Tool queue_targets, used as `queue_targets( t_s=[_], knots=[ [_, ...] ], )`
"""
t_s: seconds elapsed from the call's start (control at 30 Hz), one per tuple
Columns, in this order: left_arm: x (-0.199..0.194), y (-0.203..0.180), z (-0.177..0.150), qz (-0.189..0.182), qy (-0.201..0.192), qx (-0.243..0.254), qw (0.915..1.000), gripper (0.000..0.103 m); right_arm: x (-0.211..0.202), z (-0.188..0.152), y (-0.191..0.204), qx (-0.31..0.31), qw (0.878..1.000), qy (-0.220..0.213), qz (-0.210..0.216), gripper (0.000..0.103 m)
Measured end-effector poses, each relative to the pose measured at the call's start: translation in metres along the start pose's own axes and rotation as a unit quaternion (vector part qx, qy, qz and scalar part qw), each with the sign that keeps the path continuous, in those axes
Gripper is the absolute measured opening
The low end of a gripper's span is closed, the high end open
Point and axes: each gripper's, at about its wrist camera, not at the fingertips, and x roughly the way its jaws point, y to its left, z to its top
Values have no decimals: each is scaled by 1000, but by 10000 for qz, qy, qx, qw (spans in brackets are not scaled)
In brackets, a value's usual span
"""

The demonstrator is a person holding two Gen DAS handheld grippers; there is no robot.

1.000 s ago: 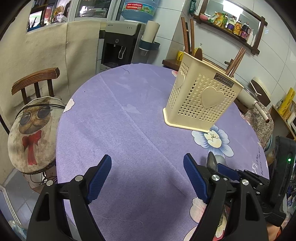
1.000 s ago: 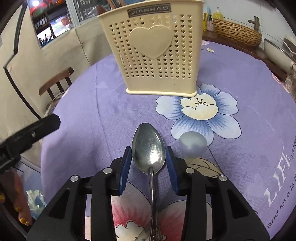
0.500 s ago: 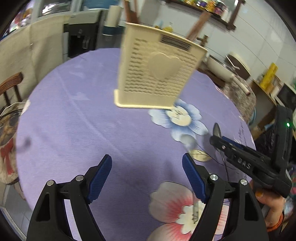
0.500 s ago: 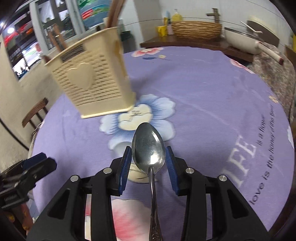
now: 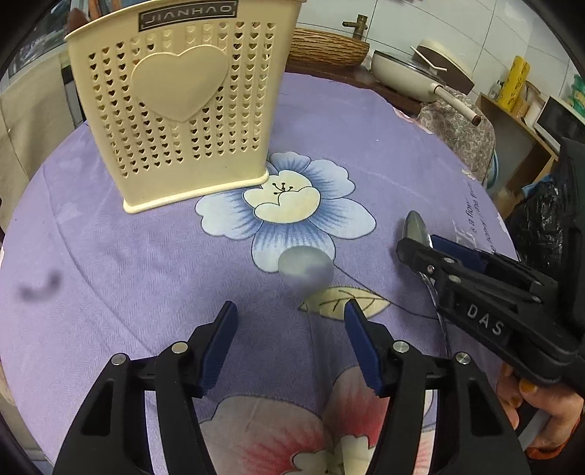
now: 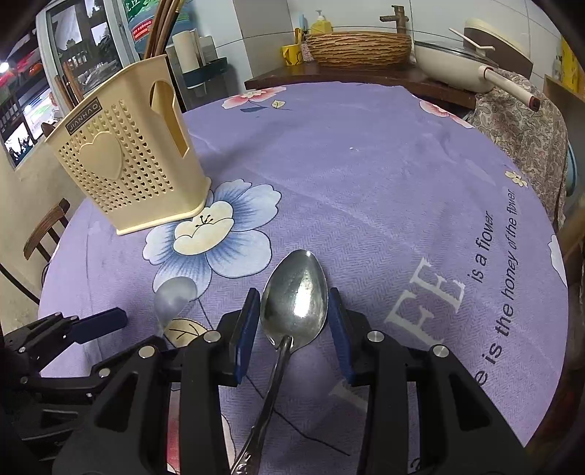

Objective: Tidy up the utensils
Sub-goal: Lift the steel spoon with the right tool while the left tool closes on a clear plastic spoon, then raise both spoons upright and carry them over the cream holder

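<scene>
Swung round and closer on the left view: holder (image 5: 182, 109) now large at upper left with its heart panel facing, where a second ago sat further off and to the right. Swung away on the right view: holder (image 6: 124, 160) now off to the left and further, no longer straight ahead. Unchanged between the pads: spoon (image 6: 294, 292), bowl forward, handle trailing back underneath.

Right tongs (image 6: 294, 310) clenched on the spoon at the edges of its bowl, lifted clear of the desk (image 6: 384, 182) and well apart from the holder. Seen from the left view too: spoon (image 5: 415, 228) poking out beyond the right tongs (image 5: 416, 248). Left tongs (image 5: 290, 318) released, grasping nothing, hovering low over the purple cloth of the desk (image 5: 109, 274), near a pale round patch (image 5: 305, 268) of unclear nature.

Probably still ahead: carrying the spoon over and dropping it into the holder. Risky on several counts:
- Grips a smooth, curved bowl rather than the handle, so could pivot or slip out on a quick turn.
- Leads bowl-first with a long handle behind, so could catch the rim or the chopsticks (image 6: 164, 25) already standing inside.
- Looks light and unbraced, so could tip or slide the holder if nudged.
- Could clip the left tongs, close beside the path.
</scene>
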Motion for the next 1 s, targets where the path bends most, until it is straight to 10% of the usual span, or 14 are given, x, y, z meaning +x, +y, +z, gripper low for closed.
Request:
queue_targets(
  t_s=[1.0],
  knots=[
    [15,-15,20,410,113,346,9985,34,8,-1,14,-485,9977,129,-452,39]
  ],
)
